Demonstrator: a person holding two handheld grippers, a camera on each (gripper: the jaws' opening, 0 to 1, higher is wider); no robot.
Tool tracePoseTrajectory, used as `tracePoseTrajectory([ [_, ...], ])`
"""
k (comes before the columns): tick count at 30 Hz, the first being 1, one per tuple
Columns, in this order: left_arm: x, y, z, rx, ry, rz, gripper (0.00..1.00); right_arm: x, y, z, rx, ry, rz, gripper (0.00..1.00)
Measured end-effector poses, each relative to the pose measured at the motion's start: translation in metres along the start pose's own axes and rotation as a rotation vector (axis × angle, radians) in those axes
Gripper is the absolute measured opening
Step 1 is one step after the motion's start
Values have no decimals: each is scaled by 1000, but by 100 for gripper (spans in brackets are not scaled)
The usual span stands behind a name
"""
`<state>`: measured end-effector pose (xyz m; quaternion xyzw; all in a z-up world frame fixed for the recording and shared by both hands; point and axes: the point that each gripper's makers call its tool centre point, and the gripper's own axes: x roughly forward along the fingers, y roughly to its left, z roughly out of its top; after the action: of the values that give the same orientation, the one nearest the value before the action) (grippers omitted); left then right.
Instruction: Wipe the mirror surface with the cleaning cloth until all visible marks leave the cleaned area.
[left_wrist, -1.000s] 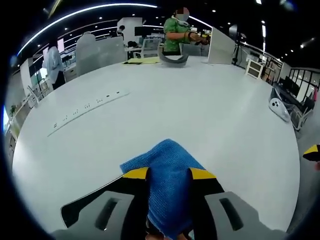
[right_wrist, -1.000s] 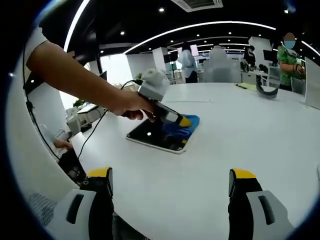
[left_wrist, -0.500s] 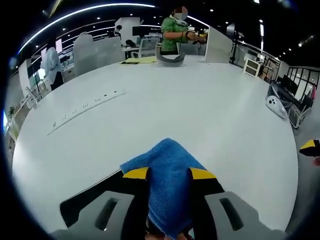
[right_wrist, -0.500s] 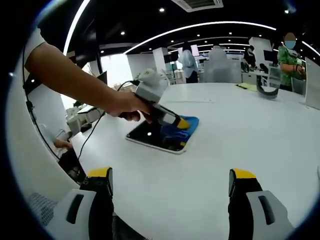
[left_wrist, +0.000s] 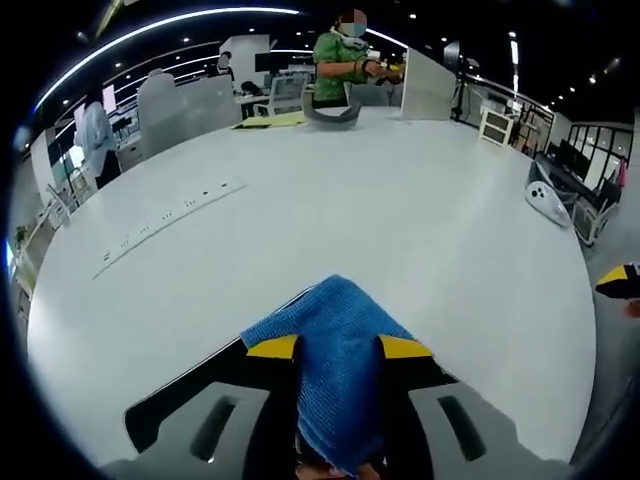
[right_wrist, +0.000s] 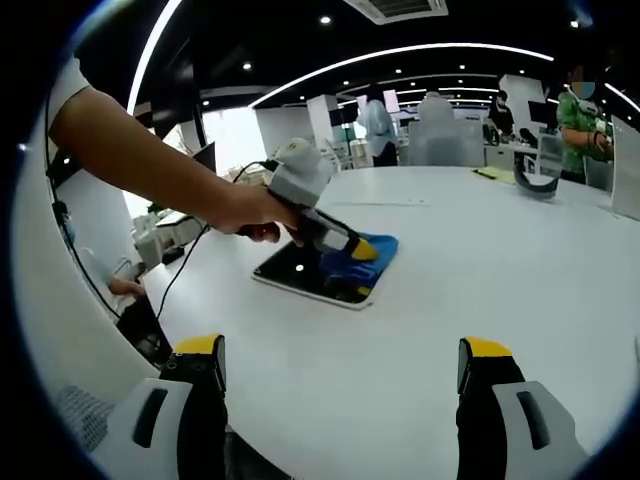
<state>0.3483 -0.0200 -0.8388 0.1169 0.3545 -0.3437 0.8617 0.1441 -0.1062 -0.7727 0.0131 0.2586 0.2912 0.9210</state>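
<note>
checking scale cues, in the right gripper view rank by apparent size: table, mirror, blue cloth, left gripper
1. table
2. mirror
3. left gripper and blue cloth look alike; the gripper covers part of the cloth, so unranked.

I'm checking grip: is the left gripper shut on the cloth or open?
Shut on it: the blue cloth sits pinched between the left gripper jaws, pressed on the mirror.

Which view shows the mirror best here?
The right gripper view: the whole dark mirror lies flat on the table with the cloth on its far end. The left gripper view shows mere dark slivers beside the jaws.
</note>
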Motion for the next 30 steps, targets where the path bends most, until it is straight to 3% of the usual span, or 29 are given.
tracePoseTrajectory([
  [6,-5,-3,-6,59,22,-14,20,1,2,2,-8,0,5,97],
  [16,-7,-4,-10,45,29,-17,8,0,4,3,-9,-3,3,96],
  [30,-15,-13,-18,60,28,-29,7,-6,13,-2,-10,-2,2,96],
])
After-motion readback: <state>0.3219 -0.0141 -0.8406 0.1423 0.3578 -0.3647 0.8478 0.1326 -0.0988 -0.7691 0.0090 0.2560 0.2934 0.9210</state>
